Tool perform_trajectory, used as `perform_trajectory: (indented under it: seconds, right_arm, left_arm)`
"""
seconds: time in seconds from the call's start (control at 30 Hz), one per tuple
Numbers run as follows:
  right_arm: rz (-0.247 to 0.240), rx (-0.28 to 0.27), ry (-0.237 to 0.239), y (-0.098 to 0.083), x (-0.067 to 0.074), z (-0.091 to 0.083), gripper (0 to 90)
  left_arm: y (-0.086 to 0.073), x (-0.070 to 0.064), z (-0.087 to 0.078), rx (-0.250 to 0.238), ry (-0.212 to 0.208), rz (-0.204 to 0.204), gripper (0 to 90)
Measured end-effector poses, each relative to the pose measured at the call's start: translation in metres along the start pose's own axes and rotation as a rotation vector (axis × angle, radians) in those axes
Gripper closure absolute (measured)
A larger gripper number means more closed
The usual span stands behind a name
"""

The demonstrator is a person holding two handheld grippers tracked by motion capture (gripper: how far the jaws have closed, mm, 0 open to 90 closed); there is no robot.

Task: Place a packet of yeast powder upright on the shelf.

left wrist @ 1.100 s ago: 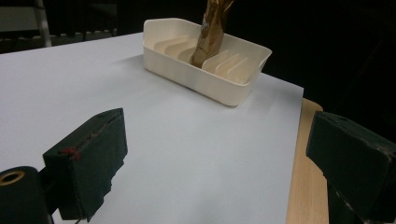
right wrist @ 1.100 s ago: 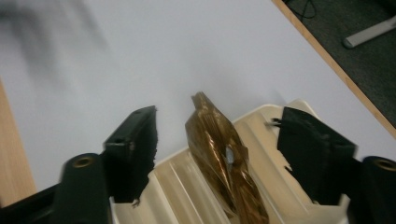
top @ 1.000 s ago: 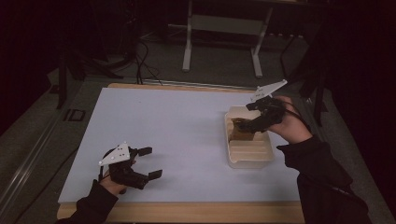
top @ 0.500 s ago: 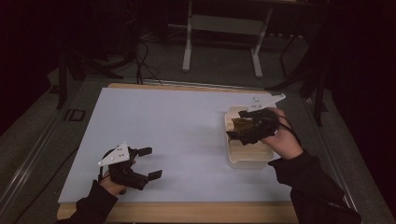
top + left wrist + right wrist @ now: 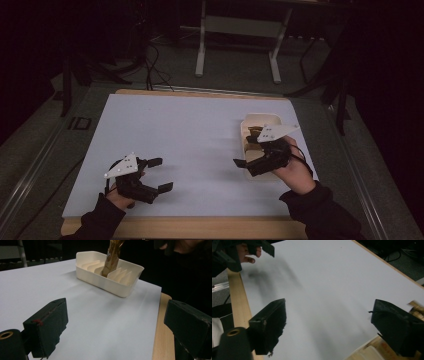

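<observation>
A cream tray with dividers sits at the right of the white sheet; a brown paper-like piece stands upright in one of the slots of the tray. My right gripper hovers at the tray's near left edge, pointing left, open and empty. In the right gripper view its jaws are wide apart over bare sheet, with the tray's rim at the bottom right. My left gripper rests near the front left, open, with nothing between its jaws.
The wooden table edge runs along the front and the right side. Metal stand legs and cables lie on the dark floor behind the table. In the right gripper view, the other hand and its gripper appear at top left.
My right gripper has drawn back from over the tray's far part toward the near left edge and swung to face left. The left gripper has stayed put.
</observation>
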State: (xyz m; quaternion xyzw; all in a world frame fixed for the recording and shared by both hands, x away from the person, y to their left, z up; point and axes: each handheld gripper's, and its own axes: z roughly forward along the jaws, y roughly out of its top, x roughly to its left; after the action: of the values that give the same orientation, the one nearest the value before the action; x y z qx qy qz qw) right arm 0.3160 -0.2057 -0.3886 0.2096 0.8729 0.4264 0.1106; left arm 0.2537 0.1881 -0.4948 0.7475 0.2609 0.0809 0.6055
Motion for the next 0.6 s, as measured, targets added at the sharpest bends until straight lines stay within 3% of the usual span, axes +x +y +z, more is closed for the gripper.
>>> perform_trajectory:
  seconds: [0.6]
  right_arm:
    - [0.024, -0.025, 0.022, -0.043, 0.029, 0.002, 13.3]
  left_arm:
    - [0.000, -0.001, 0.000, -0.006, -0.003, -0.004, 6.0]
